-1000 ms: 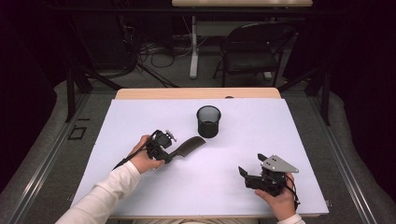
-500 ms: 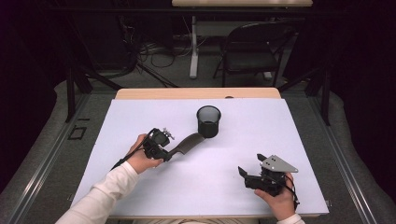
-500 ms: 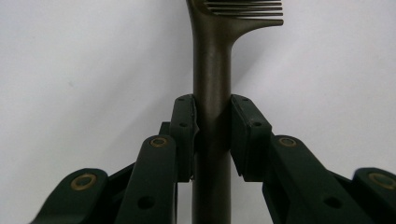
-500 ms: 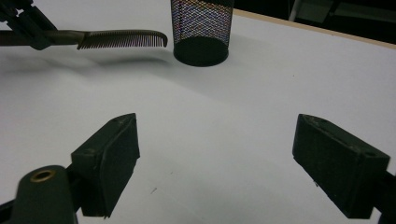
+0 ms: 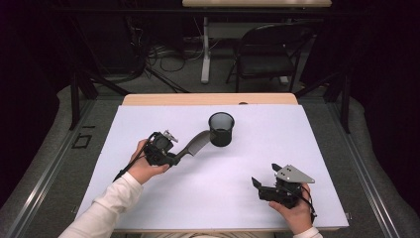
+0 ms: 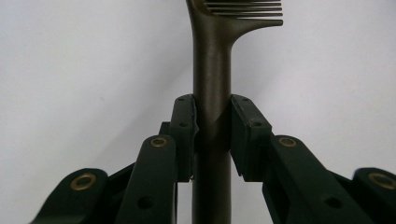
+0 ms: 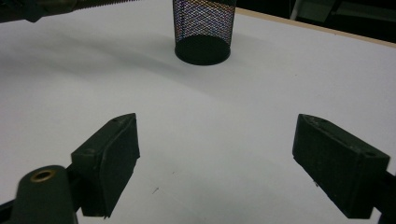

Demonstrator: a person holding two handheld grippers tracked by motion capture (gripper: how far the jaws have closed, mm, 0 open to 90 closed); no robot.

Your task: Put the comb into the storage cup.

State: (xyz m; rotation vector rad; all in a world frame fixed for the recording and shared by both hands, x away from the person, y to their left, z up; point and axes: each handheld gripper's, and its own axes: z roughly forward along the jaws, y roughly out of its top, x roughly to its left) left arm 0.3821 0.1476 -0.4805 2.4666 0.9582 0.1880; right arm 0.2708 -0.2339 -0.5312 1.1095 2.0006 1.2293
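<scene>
A dark grey comb (image 5: 196, 143) with a long handle hangs above the white table (image 5: 148, 119). My left gripper (image 5: 177, 157) is shut on that handle, with the toothed head pointing toward a black mesh cup (image 5: 221, 129) and nearly level with its rim. In the left gripper view the pads (image 6: 184, 122) press both sides of the handle (image 6: 212, 70), my left gripper (image 6: 212, 126) closed round it. At the front right my right gripper (image 5: 265, 175) rests low over the table. In its own view the right gripper (image 7: 215, 154) stands open with nothing inside, facing the cup (image 7: 203, 28).
The white sheet covers most of the table, with a wooden strip (image 5: 208, 99) at the far edge. A black folding chair (image 5: 270, 54) and cables stand on the floor beyond. The comb's toothed edge (image 7: 93, 3) crosses the top left of the right gripper view.
The left gripper has lifted the comb and carried it slightly toward the mesh cup. The right gripper has stayed where it was.
</scene>
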